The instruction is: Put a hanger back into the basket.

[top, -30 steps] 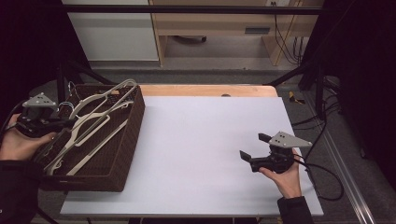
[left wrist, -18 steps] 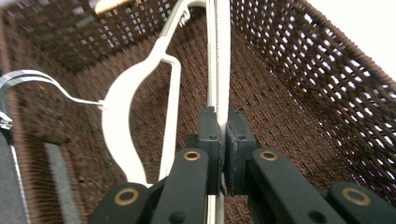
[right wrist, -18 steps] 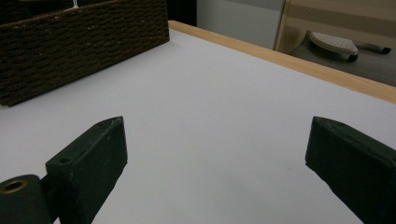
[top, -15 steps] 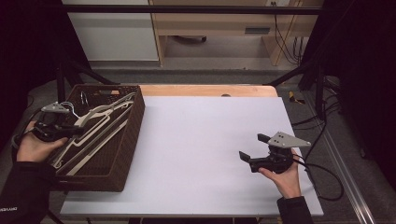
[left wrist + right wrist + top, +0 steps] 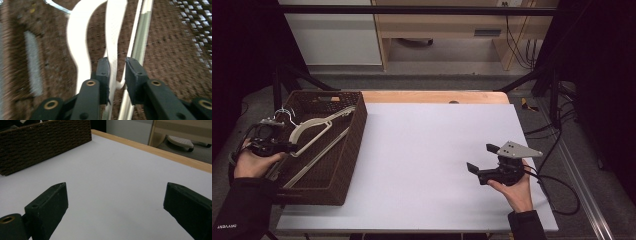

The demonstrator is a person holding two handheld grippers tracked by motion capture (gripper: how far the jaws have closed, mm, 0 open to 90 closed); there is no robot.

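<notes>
Loosening on a white hanger in the basket

At nine o'clock on the table (image 5: 432,150), the left gripper (image 5: 117,72) reaches into the dark woven basket (image 5: 354,145). A flat arm of the white plastic hanger (image 5: 113,37) runs between its fingers (image 5: 103,72), which have just been opening: a narrow gap shows beside the strip. The hanger lies inside the basket. At four o'clock, the right gripper (image 5: 482,160) hovers over bare table, fingers wide apart, holding nothing.
</notes>
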